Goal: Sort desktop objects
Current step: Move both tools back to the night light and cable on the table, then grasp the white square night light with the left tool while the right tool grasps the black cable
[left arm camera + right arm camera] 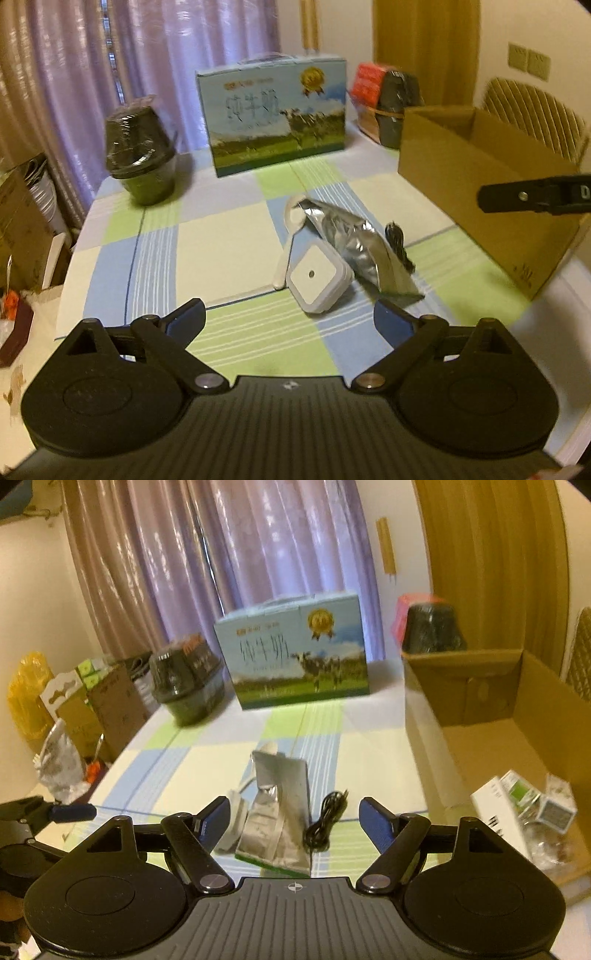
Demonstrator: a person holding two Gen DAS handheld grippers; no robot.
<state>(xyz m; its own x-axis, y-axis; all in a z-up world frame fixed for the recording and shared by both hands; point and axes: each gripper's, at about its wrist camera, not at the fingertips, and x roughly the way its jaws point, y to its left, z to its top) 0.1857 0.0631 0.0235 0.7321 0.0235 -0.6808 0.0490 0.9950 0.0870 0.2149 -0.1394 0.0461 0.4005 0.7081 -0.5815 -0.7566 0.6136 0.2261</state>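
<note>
Nearest the cameras, the left gripper (pixel 289 318) and the right gripper (pixel 294 814) both stand with jaws spread wide and nothing between them, each hovering above the pastel checked tablecloth (pixel 229 240).

Just beyond lies the cluster still to be sorted. The square white plastic device with a small central hole (pixel 319 277) lies just ahead of the left gripper; it looks rigid and light, and would probably be best gripped across two opposite flat edges. Against it lies the white plastic spoon (pixel 289 240), thin and smooth, likely to slip; the mid-handle is the safest hold. The crumpled silver foil pouch (pixel 275 812) lies directly before the right gripper; it appears soft, light and crushable, so a pinch on its flat sealed edge seems wiser than on its body. Beside the pouch rests the coiled black cable (pixel 327 821), limp, and best taken across the bundle.

To the right stands the open brown cardboard box (pixel 480 709), already holding a few small packaged items (pixel 524 805), presumably the sorting destination.

Farthest back stand a dark wrapped bowl-shaped container (pixel 140 158) and a blue milk carton case printed with cows (pixel 275 114).
</note>
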